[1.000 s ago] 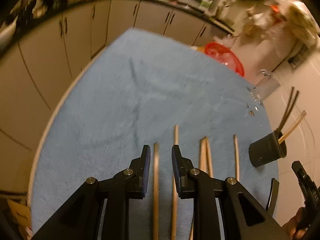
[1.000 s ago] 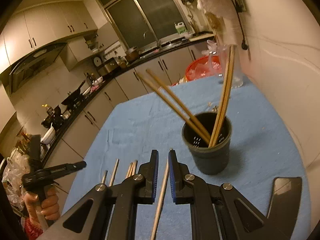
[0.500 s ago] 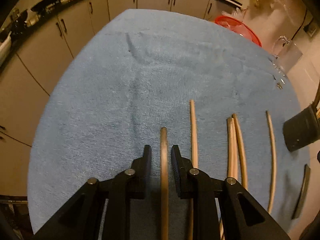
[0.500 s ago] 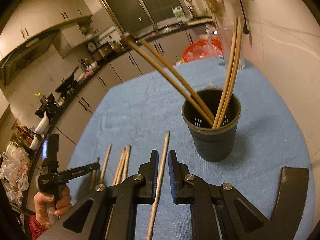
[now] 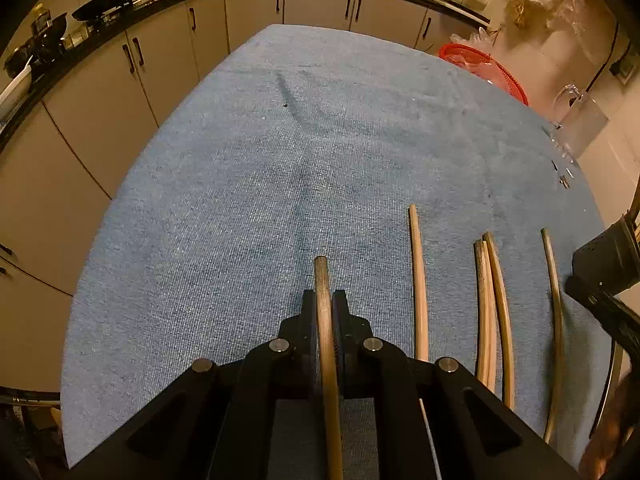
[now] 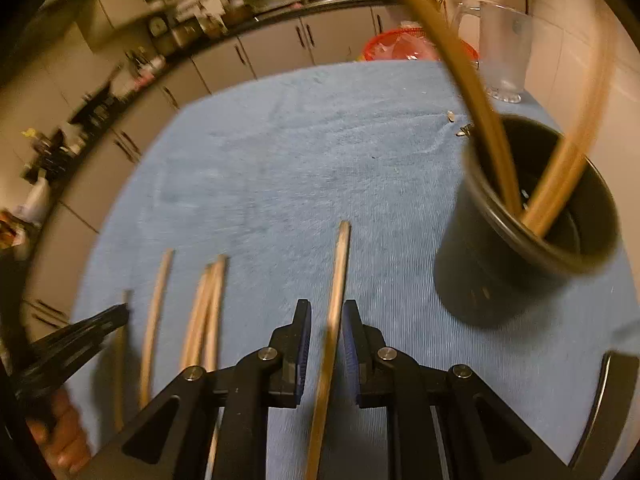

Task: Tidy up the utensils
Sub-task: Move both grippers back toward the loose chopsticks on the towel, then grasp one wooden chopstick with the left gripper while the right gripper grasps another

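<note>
Both hand-held grippers point steeply down at the surface. The left hand-held gripper [image 5: 324, 304] has its jaws drawn together, pads pressed on either side of a chopstick [image 5: 325, 320] that runs back between them toward the camera. In the right wrist view this same tool shows at the lower left edge, gripped by a bare hand [image 6: 60, 436] with fingers curled round the handle.

The right hand-held gripper [image 6: 326, 320] has been opening its jaws; a narrow gap shows on each side of the stick [image 6: 334, 320] lying between the blue pads, which do not press it.
</note>
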`<state>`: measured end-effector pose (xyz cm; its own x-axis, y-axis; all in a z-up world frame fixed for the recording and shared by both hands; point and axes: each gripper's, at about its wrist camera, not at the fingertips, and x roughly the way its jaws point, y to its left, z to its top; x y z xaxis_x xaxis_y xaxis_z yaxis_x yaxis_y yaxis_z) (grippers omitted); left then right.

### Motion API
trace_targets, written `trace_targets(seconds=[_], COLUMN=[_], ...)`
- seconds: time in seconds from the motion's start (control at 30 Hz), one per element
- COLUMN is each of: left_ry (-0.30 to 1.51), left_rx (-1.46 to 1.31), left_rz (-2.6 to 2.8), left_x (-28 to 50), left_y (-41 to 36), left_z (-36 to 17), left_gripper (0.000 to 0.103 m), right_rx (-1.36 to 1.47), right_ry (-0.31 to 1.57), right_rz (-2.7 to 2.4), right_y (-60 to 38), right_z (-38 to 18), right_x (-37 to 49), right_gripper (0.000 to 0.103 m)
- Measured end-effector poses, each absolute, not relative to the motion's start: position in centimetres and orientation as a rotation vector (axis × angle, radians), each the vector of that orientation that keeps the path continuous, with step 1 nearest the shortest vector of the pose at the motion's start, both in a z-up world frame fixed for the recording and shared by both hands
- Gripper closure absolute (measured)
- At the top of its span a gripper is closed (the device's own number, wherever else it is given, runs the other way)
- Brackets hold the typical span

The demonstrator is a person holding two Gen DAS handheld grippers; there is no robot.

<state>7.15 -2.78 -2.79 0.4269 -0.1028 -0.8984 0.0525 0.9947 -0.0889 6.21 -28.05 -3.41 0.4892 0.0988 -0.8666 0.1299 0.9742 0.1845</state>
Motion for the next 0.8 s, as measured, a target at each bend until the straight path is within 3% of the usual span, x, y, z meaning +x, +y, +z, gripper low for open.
trace_targets(seconds=[0.27, 0.43, 0.8], left_ry=[1.117, 1.110, 0.959], left_rx=[-0.030, -0.028, -0.094], left_rz=[-0.107, -0.123, -0.202], left_x=[7.4, 8.4, 6.4], left_y=[-2.9, -3.5, -3.2], left_z=[-2.9, -3.0, 4.0], left_gripper=[0.095, 0.096, 0.096], right_rx=[0.123, 0.111, 0.243], right_ry=[1.115, 1.133, 0.857], right_rz=[-0.148, -0.071, 0.116], right_y=[-27.3, -26.1, -25.5], right_z=[-4.8, -4.6, 4.0], right_x=[11.1, 12.1, 6.1], right_gripper=[0.085, 0.095, 0.095])
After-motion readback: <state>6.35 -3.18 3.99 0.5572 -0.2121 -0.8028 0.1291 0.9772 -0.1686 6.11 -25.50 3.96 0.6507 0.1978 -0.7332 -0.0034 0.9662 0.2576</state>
